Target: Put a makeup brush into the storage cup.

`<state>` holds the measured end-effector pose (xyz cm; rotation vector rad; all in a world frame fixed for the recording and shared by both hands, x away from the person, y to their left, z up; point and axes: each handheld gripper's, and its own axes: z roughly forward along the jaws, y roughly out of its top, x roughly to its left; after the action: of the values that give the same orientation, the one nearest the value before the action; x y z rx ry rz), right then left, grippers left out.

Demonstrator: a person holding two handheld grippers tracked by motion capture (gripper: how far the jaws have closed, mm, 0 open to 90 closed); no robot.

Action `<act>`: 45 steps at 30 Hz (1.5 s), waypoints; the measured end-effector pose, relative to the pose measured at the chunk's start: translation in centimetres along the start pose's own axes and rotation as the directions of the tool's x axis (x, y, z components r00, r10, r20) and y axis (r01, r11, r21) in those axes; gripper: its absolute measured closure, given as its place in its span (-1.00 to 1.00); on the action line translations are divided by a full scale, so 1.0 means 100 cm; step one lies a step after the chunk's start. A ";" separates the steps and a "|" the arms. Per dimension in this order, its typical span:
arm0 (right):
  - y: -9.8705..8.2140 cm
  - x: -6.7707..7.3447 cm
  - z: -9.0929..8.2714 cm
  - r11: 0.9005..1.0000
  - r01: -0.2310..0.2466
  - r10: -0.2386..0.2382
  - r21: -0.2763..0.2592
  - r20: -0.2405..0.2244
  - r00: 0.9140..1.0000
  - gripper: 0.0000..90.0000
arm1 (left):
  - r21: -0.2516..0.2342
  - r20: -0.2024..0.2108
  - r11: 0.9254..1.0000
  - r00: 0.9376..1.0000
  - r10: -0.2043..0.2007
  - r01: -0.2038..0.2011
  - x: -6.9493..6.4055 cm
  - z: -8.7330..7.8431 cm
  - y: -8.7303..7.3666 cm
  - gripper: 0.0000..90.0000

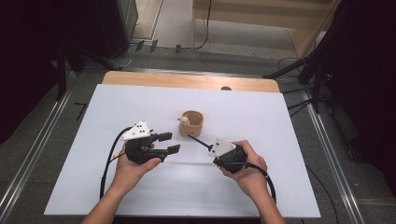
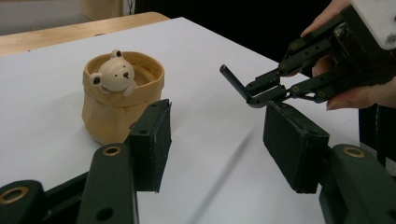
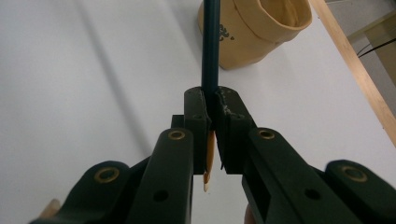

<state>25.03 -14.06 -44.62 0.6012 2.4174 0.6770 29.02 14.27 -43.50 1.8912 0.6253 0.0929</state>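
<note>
Pencil (image 3: 209, 60) status: clamped in the right gripper (image 1: 211, 148), whose two jaws are pressed together on the dark shaft. In the right gripper view the sharpened wooden tip points back toward the hand, and the blunt end projects forward toward the cup (image 3: 254, 28). The high view shows the same arrangement, with the shaft running from the jaws up and left and ending just short of the cup wall, apart from it as far as can be judged.

Left gripper (image 1: 169, 143) status: jaws parted, nothing between them. It is held above the white table cover (image 1: 261, 112), to the left of the right gripper and near the cup. In the left gripper view, its jaws frame the cup on one side and the pencil's blunt end (image 2: 232, 81) on the other, with no contact on either.

Cup condition: tan, soft-looking, upright, with a rolled rim and a small bear figure (image 2: 114, 75) on the rim. The interior, where visible, appears empty.

Progress assessment: pickup is complete and the pencil is lifted clear of the table. Insertion is not yet done. Remaining steps, as judged, are to bring the pencil over the opening, tilt it toward vertical, lower it in, and release. The left gripper is positioned where it could steady the cup or take over the shaft, but its intended role cannot be determined.
</note>
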 end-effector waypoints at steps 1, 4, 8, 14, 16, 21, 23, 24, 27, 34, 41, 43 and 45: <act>0.001 0.002 0.001 1.000 0.018 -0.018 -0.001 0.001 1.000 0.88 | 0.001 0.004 1.000 1.000 -0.006 0.006 0.000 0.000 0.000 0.00; 0.002 0.004 0.001 0.999 0.037 -0.037 -0.003 0.001 0.999 0.88 | 0.005 0.010 1.000 1.000 -0.011 0.011 0.000 0.002 0.000 0.06; 0.006 0.009 0.003 0.997 0.071 -0.071 -0.001 0.006 0.997 0.88 | 0.016 0.030 1.000 0.999 -0.019 0.018 -0.001 0.005 0.000 0.13; 0.009 0.014 0.004 0.994 0.110 -0.110 -0.003 0.007 0.994 0.88 | 0.033 0.061 0.999 0.998 -0.022 0.020 -0.002 0.008 0.000 0.26; 0.010 0.016 0.004 0.992 0.124 -0.124 -0.004 0.008 0.992 0.88 | 0.037 0.067 0.999 0.998 -0.023 0.021 -0.002 0.010 0.000 0.29; 0.011 0.018 0.005 0.991 0.132 -0.132 -0.006 0.008 0.991 0.88 | 0.042 0.080 0.999 0.996 -0.031 0.027 -0.003 0.011 0.000 0.36; 0.011 0.019 0.005 0.990 0.140 -0.140 -0.007 0.004 0.990 0.88 | 0.044 0.086 0.999 0.996 -0.029 0.025 -0.003 0.012 -0.001 0.39; 0.012 0.019 0.005 0.990 0.142 -0.142 -0.010 0.007 0.990 0.88 | 0.046 0.092 0.999 0.995 -0.031 0.027 -0.003 0.012 -0.001 0.41; 0.013 0.021 0.005 0.987 0.160 -0.160 -0.010 0.005 0.987 0.88 | 0.057 0.112 0.998 0.993 -0.032 0.026 -0.004 0.014 -0.001 0.49; 0.014 0.023 0.005 0.984 0.178 -0.178 -0.018 0.000 0.984 0.88 | 0.068 0.132 0.997 0.990 -0.048 0.040 -0.003 0.016 -0.001 0.62; 0.014 0.024 0.004 0.980 0.199 -0.199 -0.026 0.006 0.980 0.88 | 0.080 0.156 0.996 0.986 -0.059 0.047 -0.003 0.016 -0.002 0.85; 0.013 0.024 0.004 0.979 0.204 -0.204 -0.027 0.002 0.979 0.88 | 0.085 0.166 0.995 0.984 -0.061 0.047 -0.003 0.016 -0.001 0.90; 0.013 0.025 0.004 0.978 0.205 -0.205 -0.026 0.002 0.979 0.88 | 0.091 0.165 0.995 0.985 -0.051 0.036 -0.003 0.016 -0.001 0.91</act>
<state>23.80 -11.55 -45.09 0.3339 2.4245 0.6199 29.24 12.79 -44.19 1.9449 0.5634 -0.1220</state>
